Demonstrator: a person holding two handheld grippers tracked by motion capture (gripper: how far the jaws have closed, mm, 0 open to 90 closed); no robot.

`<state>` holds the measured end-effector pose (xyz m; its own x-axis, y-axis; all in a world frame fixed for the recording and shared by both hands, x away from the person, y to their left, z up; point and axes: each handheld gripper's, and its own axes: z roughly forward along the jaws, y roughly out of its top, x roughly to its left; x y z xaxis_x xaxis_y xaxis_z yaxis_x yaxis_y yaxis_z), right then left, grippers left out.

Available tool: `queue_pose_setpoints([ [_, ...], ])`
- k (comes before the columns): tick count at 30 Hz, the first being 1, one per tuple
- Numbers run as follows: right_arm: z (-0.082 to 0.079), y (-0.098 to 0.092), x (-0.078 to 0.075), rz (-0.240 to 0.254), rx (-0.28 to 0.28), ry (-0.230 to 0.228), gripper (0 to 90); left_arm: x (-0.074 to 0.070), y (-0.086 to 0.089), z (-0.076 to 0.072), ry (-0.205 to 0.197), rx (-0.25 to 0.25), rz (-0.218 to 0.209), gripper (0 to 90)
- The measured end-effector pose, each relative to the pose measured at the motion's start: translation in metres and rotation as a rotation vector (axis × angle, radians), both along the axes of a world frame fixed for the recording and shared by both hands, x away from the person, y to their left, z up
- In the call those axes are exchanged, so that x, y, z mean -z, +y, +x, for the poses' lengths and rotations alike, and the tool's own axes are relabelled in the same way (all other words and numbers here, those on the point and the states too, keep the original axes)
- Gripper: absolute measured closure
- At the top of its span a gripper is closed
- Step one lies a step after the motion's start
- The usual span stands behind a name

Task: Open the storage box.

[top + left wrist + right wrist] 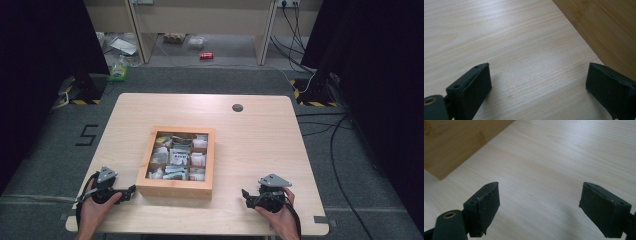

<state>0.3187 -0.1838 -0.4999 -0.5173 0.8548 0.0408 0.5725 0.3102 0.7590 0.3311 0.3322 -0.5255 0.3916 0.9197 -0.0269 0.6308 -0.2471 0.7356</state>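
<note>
The packets inside the wooden box [176,188] are small and blurred from the high view, so I can't tell what they are, only that they are pale and grey and sit in compartments. In both of my gripper views the box is cut off to a slab of darker wood at a corner of the frame.

My left gripper [131,190] rests low on the tabletop [260,145], its jaws spread wide with nothing between them, just bare pale wood grain; their tips lie just beside the box's near left corner, and I can't tell whether they touch it. My right gripper [246,194] also stands wide open and empty, well apart from the box's right side.

The box is square, light wood with a thick frame, at the middle of the tabletop between my hands.
</note>
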Motion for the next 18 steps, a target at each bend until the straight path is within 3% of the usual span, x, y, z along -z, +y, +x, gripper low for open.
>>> queue_pose_setpoints([
  [12, -0.011, 0.02, -0.011, 0.075, -0.067, 0.0, 25.4, 0.0, 0.0, 0.0, 0.0, 0.0, 0.001, 5.1],
  [18, -0.018, 0.037, -0.014, 0.074, -0.124, -0.009, 29.0, 0.0, 0.0, 0.0, 0.0, 0.0, 0.001, 5.1],
])
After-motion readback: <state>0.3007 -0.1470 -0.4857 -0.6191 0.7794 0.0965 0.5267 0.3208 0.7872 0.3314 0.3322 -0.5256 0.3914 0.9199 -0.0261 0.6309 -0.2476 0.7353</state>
